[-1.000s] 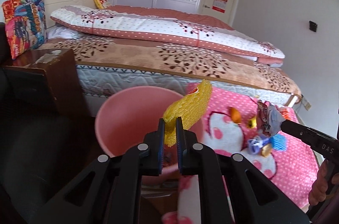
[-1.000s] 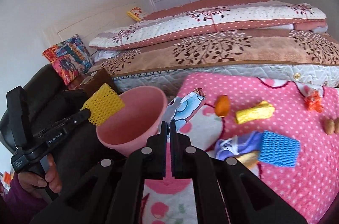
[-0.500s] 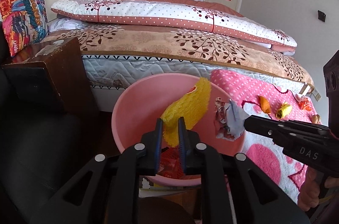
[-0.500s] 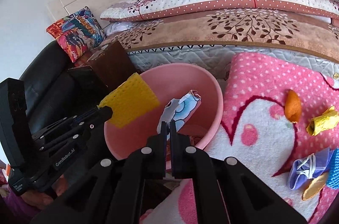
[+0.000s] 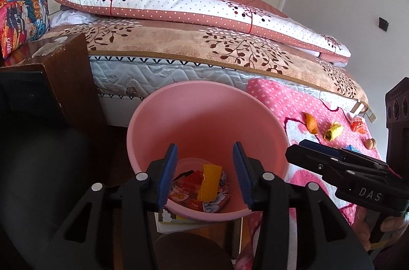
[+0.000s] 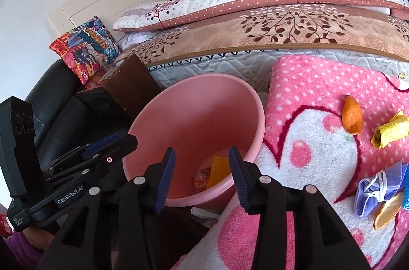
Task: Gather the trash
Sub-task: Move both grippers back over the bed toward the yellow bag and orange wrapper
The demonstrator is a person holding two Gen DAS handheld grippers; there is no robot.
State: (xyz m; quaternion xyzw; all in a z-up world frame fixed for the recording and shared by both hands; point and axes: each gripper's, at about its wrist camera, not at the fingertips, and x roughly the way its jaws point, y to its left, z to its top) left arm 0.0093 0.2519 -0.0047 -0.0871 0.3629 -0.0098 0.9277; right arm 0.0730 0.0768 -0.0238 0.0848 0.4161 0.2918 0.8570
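**Both loads dropped into the bin**

We hang over the pink bin [image 5: 204, 116], beside the bed [image 5: 179, 45] at twelve o'clock. Our left gripper [image 5: 205, 175] and right gripper [image 6: 202, 175] are both opening, with nothing between the jaws. The yellow foam net [image 5: 209, 182] and wrappers [image 5: 184, 190] lie on the bin floor. More trash waits on the pink blanket [image 6: 319, 91] at three o'clock: orange peel [image 6: 352, 116], yellow wrapper [image 6: 391, 132]. We judge it best to lift clear of the rim before swinging right.
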